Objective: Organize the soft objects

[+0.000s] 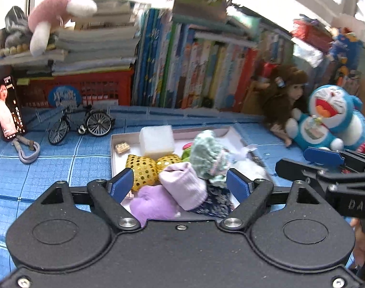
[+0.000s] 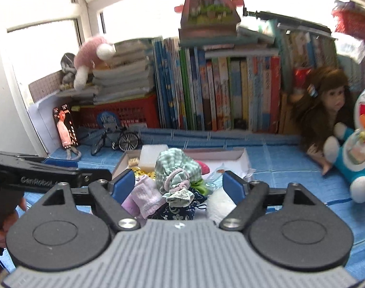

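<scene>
Both grippers hang nearest of all, side by side above the near end of the box. The left gripper (image 1: 180, 182) has its blue fingers (image 1: 121, 183) spread wide with nothing pressed between them, and the right gripper (image 2: 179, 183) looks the same, fingers apart and empty; the soft things only show through the gaps from below.

Largest on the blue checked cloth (image 1: 50, 168) is the shallow white box (image 1: 113, 153), lying in the middle with its far end toward the row of books (image 1: 201, 72). Piled inside it are the soft things: a white sponge block (image 1: 156, 141) at the far left, a gold sequin cushion (image 1: 141, 168) in front of it, a green checked drawstring pouch (image 2: 176, 168) heaped in the middle, pale pink socks (image 1: 185, 187) and a lilac piece (image 1: 153, 204) at the near end, and a dark flowered pouch (image 2: 176, 210) under them. Something white and fluffy (image 2: 218, 206) lies at the near right edge, blurred.

To my eye this is a pause between placements, with the hands empty and clear of the pile. Next move calls for choosing one loose piece, likely the fluffy one at the edge or a plush elsewhere, then lowering open fingers squarely over it before closing, since soft cloth slips and bunches.

Far right, a blue cat plush (image 1: 331, 117) and a doll (image 1: 288, 91) lean together.
</scene>
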A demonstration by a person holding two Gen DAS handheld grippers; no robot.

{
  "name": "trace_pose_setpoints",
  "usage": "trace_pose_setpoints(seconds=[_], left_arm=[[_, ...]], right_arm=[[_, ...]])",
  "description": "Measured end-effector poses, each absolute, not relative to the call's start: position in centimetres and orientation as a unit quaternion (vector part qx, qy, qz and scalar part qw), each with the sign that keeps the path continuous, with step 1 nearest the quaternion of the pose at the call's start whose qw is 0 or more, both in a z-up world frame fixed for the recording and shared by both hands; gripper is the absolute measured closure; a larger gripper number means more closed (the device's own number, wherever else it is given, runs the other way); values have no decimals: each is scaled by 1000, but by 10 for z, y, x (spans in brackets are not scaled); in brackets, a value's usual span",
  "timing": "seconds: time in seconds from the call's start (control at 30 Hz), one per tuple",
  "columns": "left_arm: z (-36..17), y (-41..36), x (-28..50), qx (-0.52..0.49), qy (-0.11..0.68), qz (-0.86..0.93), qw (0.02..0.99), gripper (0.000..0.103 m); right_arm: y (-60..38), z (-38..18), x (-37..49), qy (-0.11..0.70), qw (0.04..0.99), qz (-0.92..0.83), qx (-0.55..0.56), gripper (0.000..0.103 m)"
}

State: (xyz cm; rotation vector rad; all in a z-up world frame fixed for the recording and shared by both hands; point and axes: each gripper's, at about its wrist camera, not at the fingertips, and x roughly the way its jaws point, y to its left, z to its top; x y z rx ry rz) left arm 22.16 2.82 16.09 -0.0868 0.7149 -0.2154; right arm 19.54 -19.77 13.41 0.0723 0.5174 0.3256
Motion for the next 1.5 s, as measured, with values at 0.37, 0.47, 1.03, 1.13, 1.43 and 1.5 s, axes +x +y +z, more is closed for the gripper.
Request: trace_pose_setpoints(seconds=[0.37,0.47,1.03,1.13,1.43,1.5], left_arm=[[163,26,137,-47,296,-128,945,13],[162,24,125,-41,286,-130,948,12],[141,24,92,-50,274,-118,953,8],[137,24,84,-55,269,-118,954,7],[122,27,65,-63,270,-114,954,7],[118,28,62,-65,271,-114,954,7]], right_arm=[[-212,134,132,195,969,149,21,7],[-213,132,126,192,970,147,18,5],[-217,113,97,175,974,144,16,0],[-216,108,92,174,975,139,13,0],[-224,89,80,174,976,126,35,0],[-225,86,77,169,978,120,35,0]])
